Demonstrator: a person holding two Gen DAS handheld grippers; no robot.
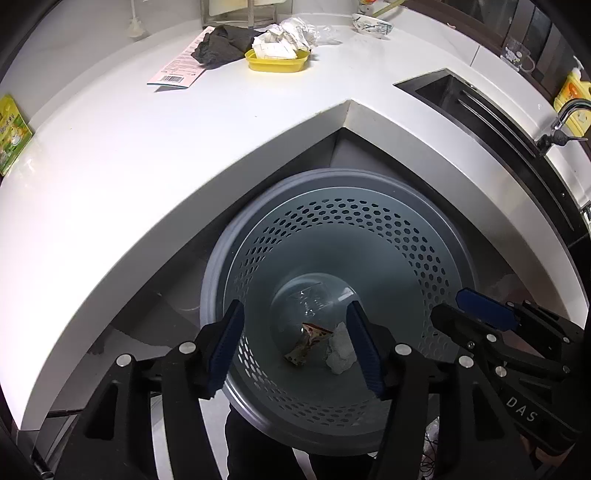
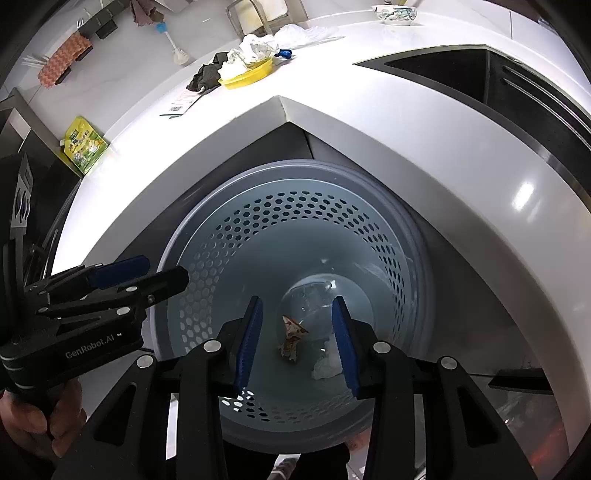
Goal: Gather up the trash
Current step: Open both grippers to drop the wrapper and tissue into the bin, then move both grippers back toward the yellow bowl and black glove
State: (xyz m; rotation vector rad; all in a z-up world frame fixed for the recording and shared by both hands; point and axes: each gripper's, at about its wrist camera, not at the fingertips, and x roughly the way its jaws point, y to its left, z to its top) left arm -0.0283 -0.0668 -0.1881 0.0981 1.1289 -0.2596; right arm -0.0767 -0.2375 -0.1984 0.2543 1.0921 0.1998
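Observation:
A grey perforated trash bin stands on the floor under the corner of the white counter. At its bottom lie a brown wrapper and a crumpled white tissue. My left gripper is open and empty above the bin mouth; it also shows in the right wrist view. My right gripper is open and empty above the bin; it also shows in the left wrist view. On the counter, a yellow tray holds crumpled white paper.
A dark cloth and a pink barcode slip lie beside the tray. A green packet lies at the counter's left. A sink, a faucet and a bowl are at right.

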